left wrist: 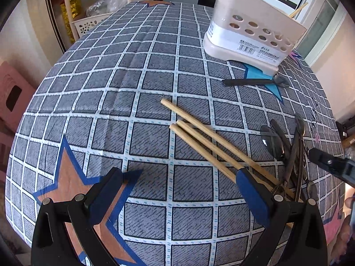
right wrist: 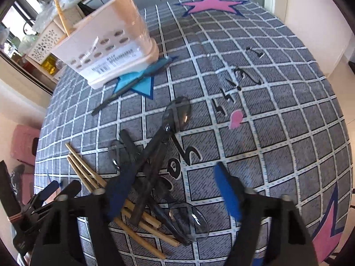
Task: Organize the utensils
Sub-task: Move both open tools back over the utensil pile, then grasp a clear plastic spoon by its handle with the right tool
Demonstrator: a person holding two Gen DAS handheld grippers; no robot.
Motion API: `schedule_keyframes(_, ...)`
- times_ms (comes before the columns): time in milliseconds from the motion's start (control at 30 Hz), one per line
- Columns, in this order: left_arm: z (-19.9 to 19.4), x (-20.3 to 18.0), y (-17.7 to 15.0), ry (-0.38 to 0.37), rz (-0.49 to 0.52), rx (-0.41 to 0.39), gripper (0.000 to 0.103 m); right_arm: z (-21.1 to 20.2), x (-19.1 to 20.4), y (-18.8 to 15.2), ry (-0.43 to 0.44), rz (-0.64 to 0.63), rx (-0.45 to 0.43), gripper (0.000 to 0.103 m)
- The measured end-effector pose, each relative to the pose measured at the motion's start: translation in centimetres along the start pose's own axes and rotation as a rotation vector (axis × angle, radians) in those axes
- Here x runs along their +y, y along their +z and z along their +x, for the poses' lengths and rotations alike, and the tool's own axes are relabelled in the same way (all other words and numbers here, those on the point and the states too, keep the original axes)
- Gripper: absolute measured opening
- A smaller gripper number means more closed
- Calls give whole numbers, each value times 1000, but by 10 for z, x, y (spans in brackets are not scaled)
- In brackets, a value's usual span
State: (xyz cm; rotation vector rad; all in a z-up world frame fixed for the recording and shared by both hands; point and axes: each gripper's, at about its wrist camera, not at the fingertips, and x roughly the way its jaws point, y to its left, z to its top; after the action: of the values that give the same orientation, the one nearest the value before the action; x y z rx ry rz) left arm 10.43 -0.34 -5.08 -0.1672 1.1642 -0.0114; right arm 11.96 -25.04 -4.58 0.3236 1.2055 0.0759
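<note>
Three wooden chopsticks lie side by side on the checked tablecloth. My left gripper hangs wide open just above the cloth, its right finger covering the chopsticks' near ends. A heap of dark-handled spoons with clear bowls lies crossed over more chopsticks. My right gripper is low over this heap, open, with the handles between its fingers close to the left finger. The pads do not press on them. A beige utensil holder stands at the back with chopsticks in it.
One black spoon lies alone beside the holder's base. The spoon heap and the right gripper show at the right edge of the left wrist view. A perforated shelf rack stands beyond the table's far left edge.
</note>
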Motion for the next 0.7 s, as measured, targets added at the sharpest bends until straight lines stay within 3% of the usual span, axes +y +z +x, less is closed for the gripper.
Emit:
schedule_keyframes(167, 1, 0, -2, 26, -2, 3, 103, 9, 7, 1, -50, -17, 14, 47)
schedule_keyframes(533, 2, -10, -2, 60, 14, -1, 103, 22, 18, 25, -101, -44, 47, 39)
schedule_keyframes(633, 1, -8, -2, 59, 19, 2, 103, 21, 16, 24, -80, -48, 57, 25)
schedule_keyframes(700, 1, -5, -3, 74, 26, 4, 103, 18, 10, 21, -68, -51, 65, 23)
